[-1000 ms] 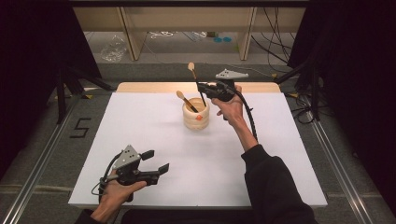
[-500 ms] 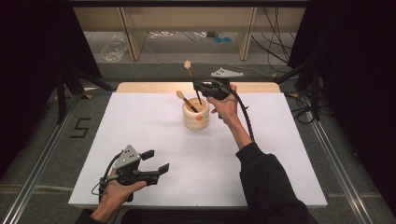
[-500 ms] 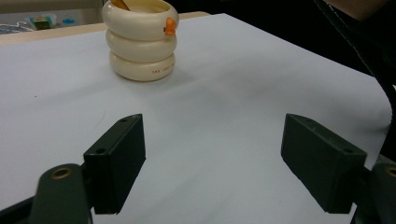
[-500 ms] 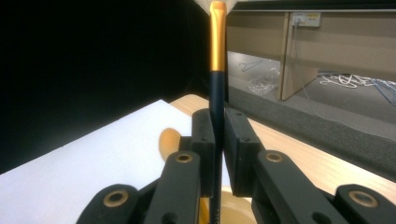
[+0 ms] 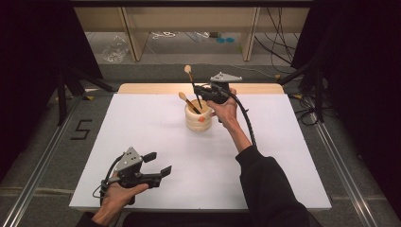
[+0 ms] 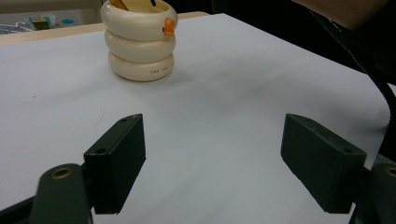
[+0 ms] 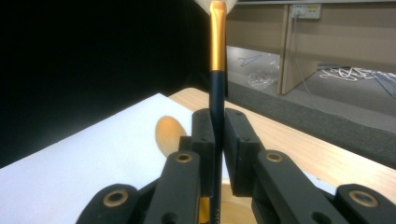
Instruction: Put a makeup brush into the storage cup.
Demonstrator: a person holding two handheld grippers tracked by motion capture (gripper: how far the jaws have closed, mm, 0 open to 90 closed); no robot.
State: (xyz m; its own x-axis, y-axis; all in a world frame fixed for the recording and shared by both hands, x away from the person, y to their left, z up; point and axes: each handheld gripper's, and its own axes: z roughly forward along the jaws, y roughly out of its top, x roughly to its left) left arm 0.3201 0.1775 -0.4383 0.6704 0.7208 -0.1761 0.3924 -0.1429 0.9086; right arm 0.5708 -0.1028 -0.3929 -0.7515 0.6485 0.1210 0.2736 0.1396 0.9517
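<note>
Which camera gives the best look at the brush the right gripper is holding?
The right gripper view: the brush fills its centre, dark handle pinched between the right gripper jaws, gold ferrule above. The high view shows the brush small, standing tilted over the cream holder. The left gripper view catches just a dark tip inside the holder.

The white-topped bench (image 5: 156, 123) lies bare between the left gripper (image 5: 158, 164) and the cream ringed ceramic pot (image 5: 198, 119); only that pot, with a wooden spoon (image 5: 185, 100) leaning out, blocks passage.
</note>
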